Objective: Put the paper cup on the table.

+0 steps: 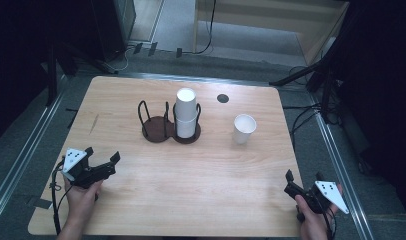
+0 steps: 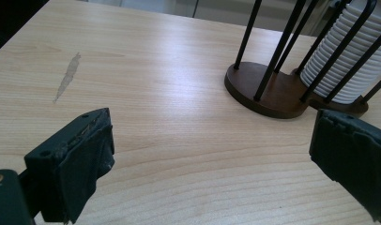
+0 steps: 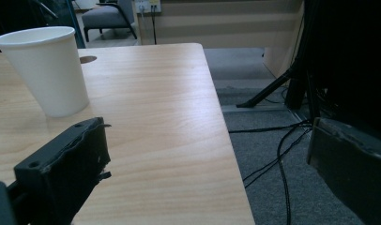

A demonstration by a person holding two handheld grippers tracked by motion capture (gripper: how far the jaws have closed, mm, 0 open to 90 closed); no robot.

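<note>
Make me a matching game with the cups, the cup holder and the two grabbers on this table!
Things:
1. single paper cup
2. stack of cups
3. left gripper
4. right gripper
5. left ring of the cup holder

Places or states:
A. stands inside the holder's right ring
B. open, at the table's near right corner
C. has no cups in it
D. stands alone on the table, right of the holder
E. open, at the table's near left side

Pairs: 1-D, 2-A, 3-E, 4-B, 5-C
</note>
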